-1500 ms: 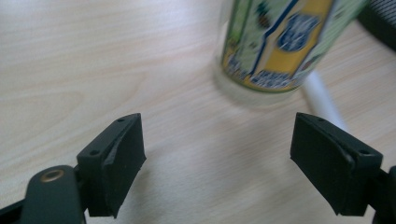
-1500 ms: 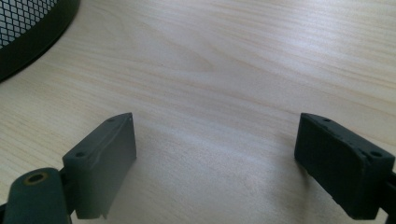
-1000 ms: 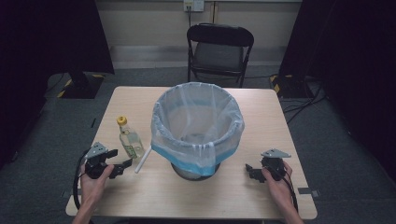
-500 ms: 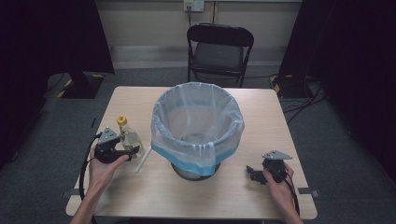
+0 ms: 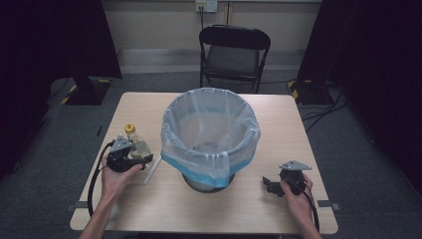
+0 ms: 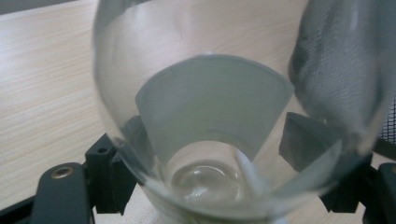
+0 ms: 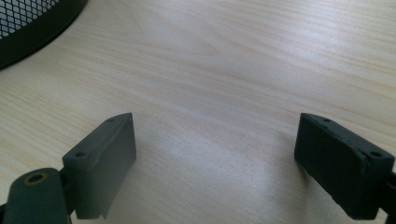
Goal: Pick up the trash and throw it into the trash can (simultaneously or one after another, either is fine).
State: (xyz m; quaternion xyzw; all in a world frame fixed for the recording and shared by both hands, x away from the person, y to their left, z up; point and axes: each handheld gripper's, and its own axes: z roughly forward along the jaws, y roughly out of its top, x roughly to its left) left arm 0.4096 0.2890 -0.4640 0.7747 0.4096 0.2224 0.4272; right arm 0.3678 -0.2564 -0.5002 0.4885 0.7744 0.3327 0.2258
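The left gripper (image 5: 142,158) brackets the bottle (image 6: 219,140), jaws just narrowing but not yet clamped — centre it before squeezing; the right gripper (image 5: 268,185) rests released.

Item count: one bottle (image 5: 135,144), one white stick-like item (image 5: 152,172) (identity unclear), one lined bin (image 5: 210,134), one table (image 5: 278,114), one chair (image 5: 234,50), two tools: left (image 5: 133,160), right (image 5: 268,185).

I see a clear plastic bottle (image 5: 138,146) with yellow cap, lying on its side just left of the lined bin (image 5: 210,137), base toward me.
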